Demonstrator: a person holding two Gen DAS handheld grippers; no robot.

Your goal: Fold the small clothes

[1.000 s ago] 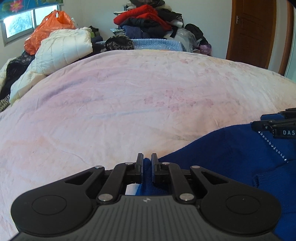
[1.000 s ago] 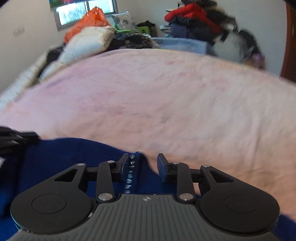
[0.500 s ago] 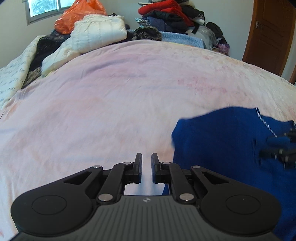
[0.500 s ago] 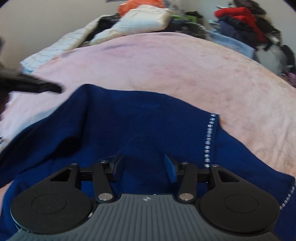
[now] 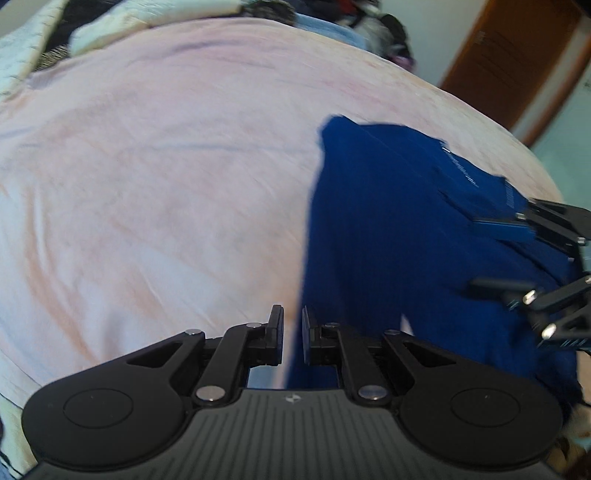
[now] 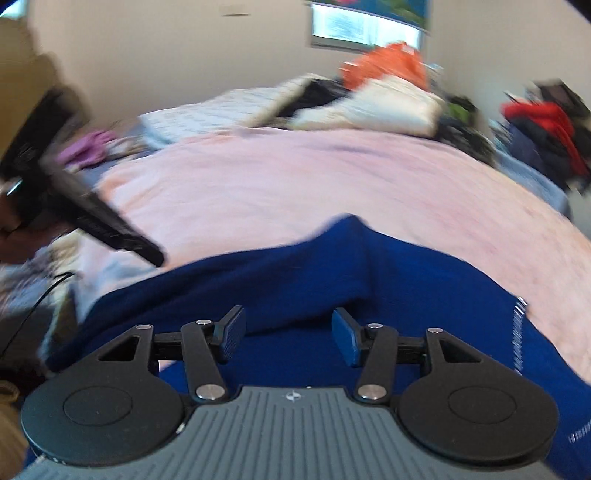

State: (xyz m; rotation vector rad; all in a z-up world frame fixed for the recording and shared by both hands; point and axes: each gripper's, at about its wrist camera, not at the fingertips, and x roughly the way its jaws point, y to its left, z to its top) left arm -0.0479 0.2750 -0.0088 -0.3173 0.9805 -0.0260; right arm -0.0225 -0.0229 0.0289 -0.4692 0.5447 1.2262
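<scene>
Left wrist: left gripper (image 5: 293, 334) jaws nearly closed, empty, garment (image 5: 406, 236) released; right gripper (image 6: 288, 334) jaws spread wider.

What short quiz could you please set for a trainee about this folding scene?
1. True or false: the right hand-held gripper has its jaws wide open.
2. The blue garment lies on: A a wooden table; B the pink bedcover; C a tiled floor.
3. Fill in: the bag below the window is ____.
Key: 1 true; 2 B; 3 orange.
</scene>
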